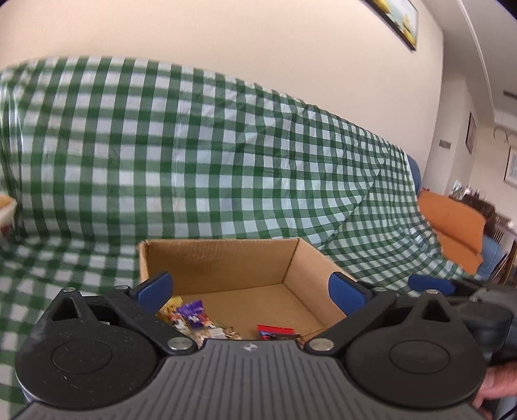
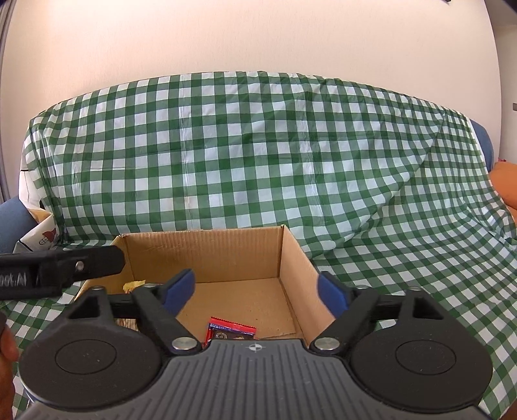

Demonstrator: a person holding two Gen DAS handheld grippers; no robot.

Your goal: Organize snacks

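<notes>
An open cardboard box (image 1: 226,265) sits on a sofa covered with a green checked cloth (image 1: 161,145). Inside lie a purple snack packet (image 1: 193,312), a yellow packet (image 1: 169,308) and a red packet (image 1: 274,332). My left gripper (image 1: 250,289) is open and empty, above the box's near side. In the right wrist view the same box (image 2: 206,252) holds the red packet (image 2: 231,332) and a yellow packet (image 2: 134,285). My right gripper (image 2: 257,290) is open and empty over the box. The left gripper's body (image 2: 61,266) shows at the left.
An orange cushion (image 1: 455,226) lies on the sofa to the right. A white paper bag (image 2: 40,231) stands at the sofa's left end. A framed picture (image 1: 399,19) hangs on the wall above. A hand (image 1: 494,384) holds the right gripper.
</notes>
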